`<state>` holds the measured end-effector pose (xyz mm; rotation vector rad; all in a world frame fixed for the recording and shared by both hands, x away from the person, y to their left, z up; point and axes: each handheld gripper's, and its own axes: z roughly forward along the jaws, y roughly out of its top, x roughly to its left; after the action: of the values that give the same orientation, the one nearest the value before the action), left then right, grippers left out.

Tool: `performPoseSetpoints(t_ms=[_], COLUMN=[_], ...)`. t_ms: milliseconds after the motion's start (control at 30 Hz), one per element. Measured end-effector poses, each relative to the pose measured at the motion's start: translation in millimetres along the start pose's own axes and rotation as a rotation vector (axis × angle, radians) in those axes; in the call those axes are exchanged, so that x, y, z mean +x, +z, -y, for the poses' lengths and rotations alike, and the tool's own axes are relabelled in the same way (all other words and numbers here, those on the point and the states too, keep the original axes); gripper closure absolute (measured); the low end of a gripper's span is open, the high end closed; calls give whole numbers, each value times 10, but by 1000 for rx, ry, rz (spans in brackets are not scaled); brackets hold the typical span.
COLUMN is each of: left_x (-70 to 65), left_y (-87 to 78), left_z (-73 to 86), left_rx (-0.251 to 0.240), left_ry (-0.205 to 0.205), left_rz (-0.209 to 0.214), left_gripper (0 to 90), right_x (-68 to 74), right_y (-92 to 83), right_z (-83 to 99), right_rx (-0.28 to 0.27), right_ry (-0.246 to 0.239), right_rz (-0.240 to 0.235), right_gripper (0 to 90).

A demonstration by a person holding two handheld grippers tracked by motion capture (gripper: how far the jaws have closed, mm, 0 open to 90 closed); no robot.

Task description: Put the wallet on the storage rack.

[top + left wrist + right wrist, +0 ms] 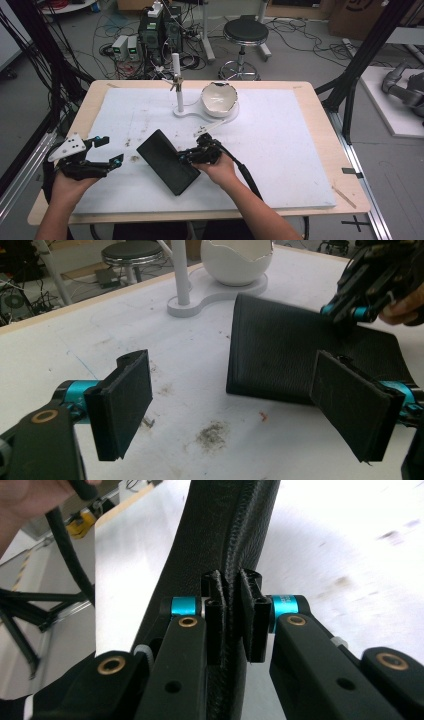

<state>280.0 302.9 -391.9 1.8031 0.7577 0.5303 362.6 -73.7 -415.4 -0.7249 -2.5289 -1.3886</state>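
Setting: a robotics lab or test workshop. Indicators: a wooden surface (320, 125) with a white mat, framed by black aluminium struts (367, 47); power supplies (126, 46) and tangled cables (107, 25) on a grey concrete floor; a round stool (245, 32); a cardboard box (357, 15); a grey robot arm (402, 87) lying at right.

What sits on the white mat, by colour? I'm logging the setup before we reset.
Black: 1, the flat black leather pouch
White: 2, the cracked-eggshell-shaped white bowl and the white upright post on its flat base
Total: 3
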Motion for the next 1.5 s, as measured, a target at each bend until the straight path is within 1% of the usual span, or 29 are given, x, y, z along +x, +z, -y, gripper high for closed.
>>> performPoseSetpoints(t_ms=[33,167,267,433,500,533,633,700,767,800,867,900,1000,1067,1167,1233,1267,1300,1367,1433,1500], left_x=[-4,-14,-20,-35,-46,-54,-75,-89,-103,-109,-127,-135,-172,-189,-206,-211,-216,-220,-239,-271,-323], left_y=[6,19,33,52,65,74,106,135,171,193,245,276,384,463,557,629,674,718,808,872,941], left_z=[-1,-6,-5,-20,-35,-43,-76,-104,-139,-159,-207,-233,-307,-372,-491,-566,-596,-624,-679,-721,-773], left_rx=[-3,-3,-3,-14,-18,-17,-20,-20,-27,-30,-35,-38,-55,-56,-79,-66,-58,-47,-10,5,19], left_ry=[-1,-2,-4,-13,-12,-12,-14,-17,-23,-27,-26,-25,-37,-43,-55,-44,-52,-53,-39,-46,-28], left_rz=[2,13,15,33,50,57,89,108,130,146,173,188,254,283,331,349,360,369,382,408,431], left_gripper=[171,171,171,171,171,171,171,171,171,171,171,171,166,165,165,164,164,164,164,164,164], right_x=[0,-9,-22,-50,-64,-63,-68,-47,-24,-5,30,58,122,176,248,280,292,294,300,292,275], right_y=[-54,-264,-403,-603,-668,-701,-767,-804,-843,-866,-900,-922,-977,-1004,-1033,-1064,-1083,-1101,-1127,-1143,-1150], right_z=[-10,-44,-59,-69,-78,-82,-91,-104,-118,-125,-146,-154,-183,-197,-229,-251,-261,-272,-291,-307,-317], right_rx=[-10,-29,-37,-41,-48,-44,-39,-22,-23,-21,-22,-14,-7,-2,13,20,18,20,27,39,50], right_ry=[1,-21,-47,-59,-72,-75,-108,-141,-167,-183,-229,-244,-303,-331,-369,-387,-391,-405,-426,-441,-449], right_rz=[8,49,86,120,124,127,127,134,127,122,120,116,103,90,87,83,79,73,73,77,80], right_gripper=[834,834,834,835,834,834,834,835,834,834,834,834,835,834,835,834,834,834,834,834,834])
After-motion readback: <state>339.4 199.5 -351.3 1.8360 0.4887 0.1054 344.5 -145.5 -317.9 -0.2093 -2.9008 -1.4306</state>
